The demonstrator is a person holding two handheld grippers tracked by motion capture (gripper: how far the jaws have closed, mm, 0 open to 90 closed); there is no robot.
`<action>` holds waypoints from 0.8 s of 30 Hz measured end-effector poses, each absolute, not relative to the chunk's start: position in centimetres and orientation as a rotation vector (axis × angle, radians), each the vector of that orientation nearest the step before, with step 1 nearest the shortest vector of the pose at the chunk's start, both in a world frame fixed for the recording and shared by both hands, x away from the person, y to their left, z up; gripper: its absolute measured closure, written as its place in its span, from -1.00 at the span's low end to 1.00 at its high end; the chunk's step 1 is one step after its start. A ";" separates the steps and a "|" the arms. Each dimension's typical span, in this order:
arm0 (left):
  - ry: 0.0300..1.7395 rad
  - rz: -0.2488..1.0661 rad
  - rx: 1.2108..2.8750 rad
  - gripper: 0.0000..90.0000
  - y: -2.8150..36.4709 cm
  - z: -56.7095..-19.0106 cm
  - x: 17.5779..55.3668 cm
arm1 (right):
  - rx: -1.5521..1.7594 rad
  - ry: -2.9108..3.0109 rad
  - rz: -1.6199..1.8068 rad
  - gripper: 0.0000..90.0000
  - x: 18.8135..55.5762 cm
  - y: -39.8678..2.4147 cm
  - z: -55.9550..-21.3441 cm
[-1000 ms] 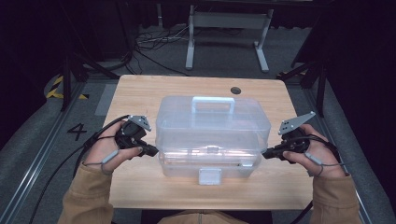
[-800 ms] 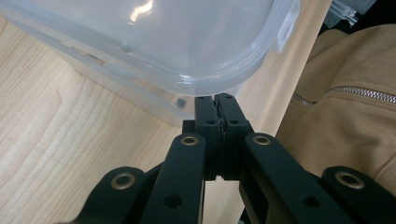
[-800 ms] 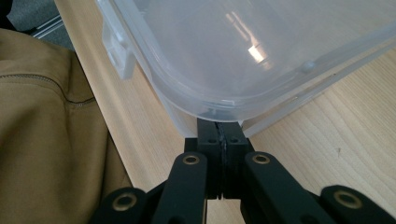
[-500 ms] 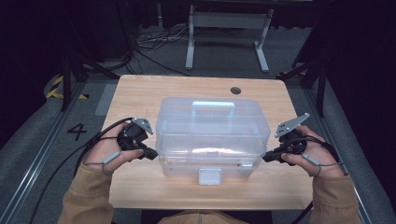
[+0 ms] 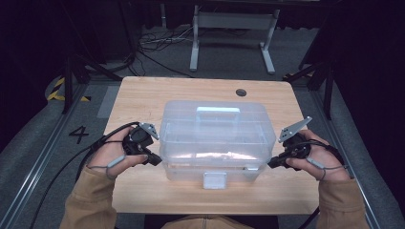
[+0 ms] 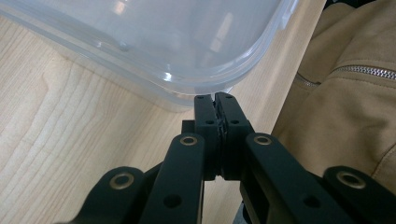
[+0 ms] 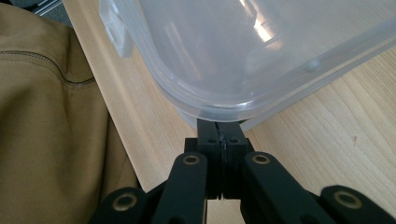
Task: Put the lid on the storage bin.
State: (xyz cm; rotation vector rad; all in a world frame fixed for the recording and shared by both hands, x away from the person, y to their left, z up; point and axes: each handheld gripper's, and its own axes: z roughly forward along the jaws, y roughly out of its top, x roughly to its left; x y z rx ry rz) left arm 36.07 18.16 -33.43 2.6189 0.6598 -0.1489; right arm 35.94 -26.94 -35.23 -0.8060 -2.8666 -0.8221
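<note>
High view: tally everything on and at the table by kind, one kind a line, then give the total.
Clear plastic storage box with lid: 1
Wooden table: 1
Black hand-held grippers, left gripper and right gripper, both shut at the box's lower corners: 2
Total: 4

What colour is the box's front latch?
The latch is whitish translucent plastic, like the storage box; the high view shows it best.

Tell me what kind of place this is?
Likely a lab recording station, not a home: a bare wooden table on grey carpet, floor rails, loose cables behind, dark surround, and a floor marking "4".
</note>
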 end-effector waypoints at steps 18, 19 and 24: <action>0.647 -0.165 2.675 0.97 17.8 -34.1 36.2 | -0.793 -2.866 -0.751 1.00 36.0 -26.7 -35.7; 0.646 -0.168 2.683 0.97 17.7 -34.1 36.2 | -0.791 -2.866 -0.745 1.00 36.0 -26.7 -35.8; 0.629 -0.173 2.689 0.97 17.6 -34.2 36.2 | -0.786 -2.868 -0.710 1.00 36.0 -26.7 -36.0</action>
